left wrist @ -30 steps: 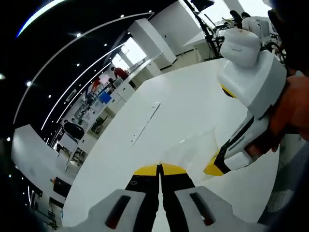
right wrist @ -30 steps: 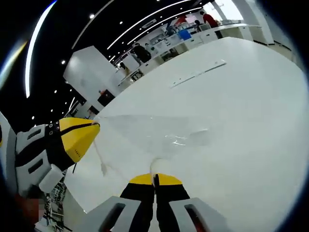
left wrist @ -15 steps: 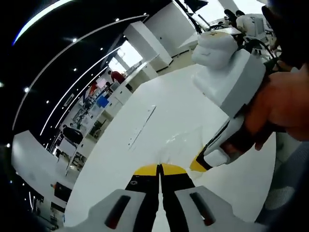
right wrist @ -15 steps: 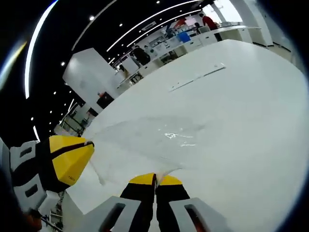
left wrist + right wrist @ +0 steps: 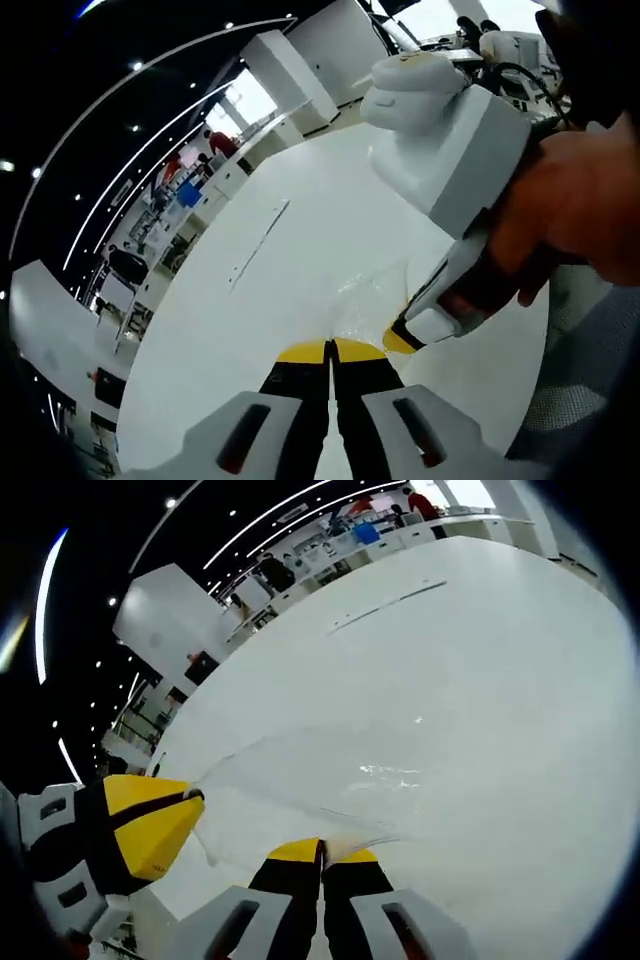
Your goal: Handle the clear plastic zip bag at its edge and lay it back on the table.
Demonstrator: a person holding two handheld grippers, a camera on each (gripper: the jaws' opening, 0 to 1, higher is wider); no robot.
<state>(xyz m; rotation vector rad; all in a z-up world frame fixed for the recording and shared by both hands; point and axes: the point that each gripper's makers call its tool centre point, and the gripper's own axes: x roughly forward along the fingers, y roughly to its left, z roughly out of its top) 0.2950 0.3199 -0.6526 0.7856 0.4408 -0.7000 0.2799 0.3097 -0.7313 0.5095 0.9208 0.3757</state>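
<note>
We found the clear plastic zip bag (image 5: 330,785) stretched between both grippers, its long axis running from the left gripper (image 5: 196,798) to the right gripper (image 5: 322,848), so neither hand was nearer than the other. Each pair of jaws was clamped on a near edge of the bag; the left gripper's (image 5: 330,350) own view showed film crinkled at its tips. The bag's far portion seemed to sag toward the white table (image 5: 500,680), though contact was unclear. A pale strip (image 5: 390,605) lay well apart toward the far edge. Beyond it we noted counters and ceiling lights.
</note>
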